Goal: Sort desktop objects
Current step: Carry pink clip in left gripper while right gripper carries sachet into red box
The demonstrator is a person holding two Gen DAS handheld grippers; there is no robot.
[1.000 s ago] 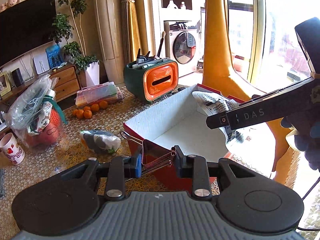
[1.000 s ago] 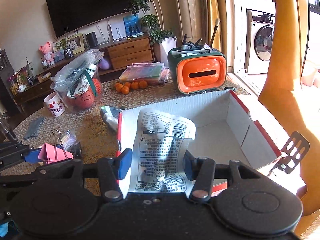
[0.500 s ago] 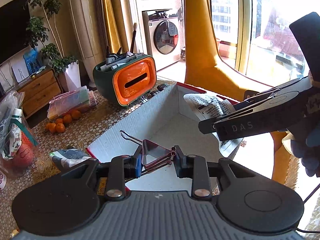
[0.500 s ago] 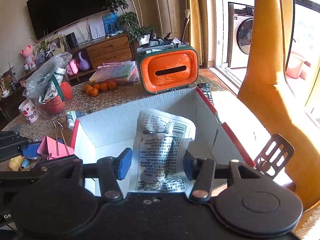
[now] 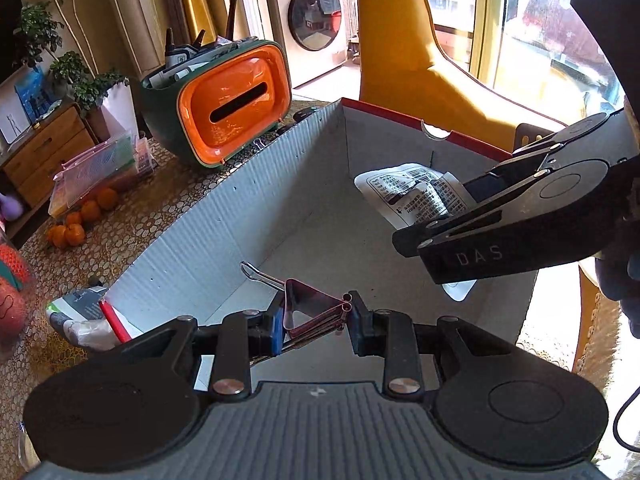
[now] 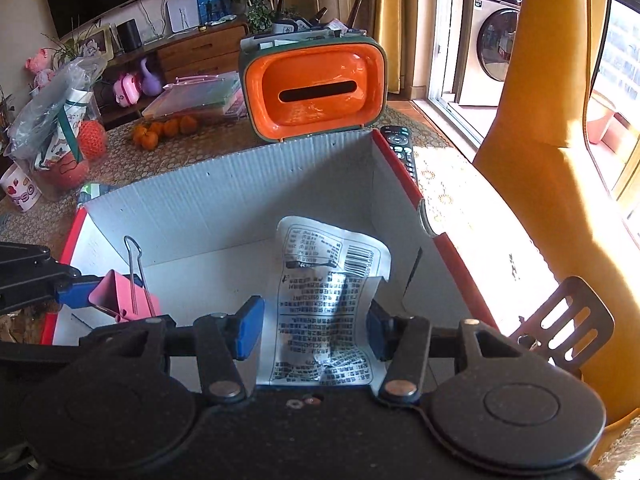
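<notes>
Holding a pink binder clip point(image 5: 314, 312) and a printed packet point(image 6: 328, 300) in their jaws, both grippers hover over the empty box point(image 6: 224, 200), nothing dropped yet.

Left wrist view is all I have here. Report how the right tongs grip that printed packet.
Observer: The right tongs hold the packet by its two side edges, blue pads one on each, barcode side facing their camera.
Operator: Name the dark thing behind the far corner of the box.
Observer: A black remote control, lying on the table along the outside of the box's red-edged right wall.
Operator: Check the table's left end.
Observer: A white mug with red print stands there beside a clear plastic bag.
</notes>
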